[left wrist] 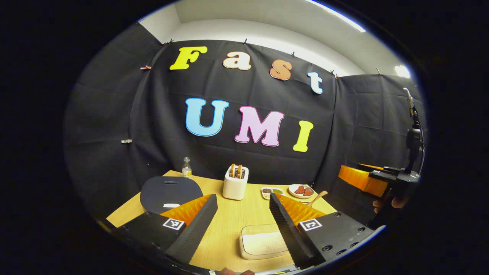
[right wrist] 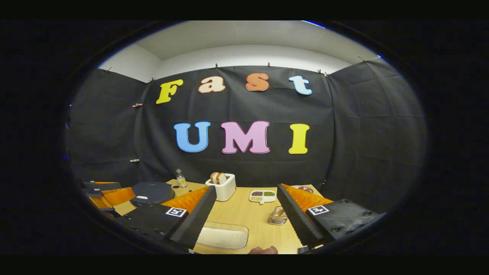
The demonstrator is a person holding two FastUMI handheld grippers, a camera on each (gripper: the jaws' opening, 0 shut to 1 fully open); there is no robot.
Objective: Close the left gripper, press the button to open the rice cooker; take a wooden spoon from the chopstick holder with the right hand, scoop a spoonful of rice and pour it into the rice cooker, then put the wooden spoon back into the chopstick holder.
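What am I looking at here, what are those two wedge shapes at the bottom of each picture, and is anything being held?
There is no robot here: a person holds a two-finger gripper in each hand, and each gripper carries its own fisheye camera. The wedges are that gripper's two fingers, seen from behind.

In the left gripper view, the left gripper is open and holds nothing. At the far right edge you see the right gripper and the hand holding it. In the right gripper view, the right gripper is also open and holds nothing.

On the wooden table stand a dark closed rice cooker, a small bottle, a white toaster with bread, a divided dish of grains, a plate of red pieces, a tray of rice, and a clear holder with a wooden spoon.
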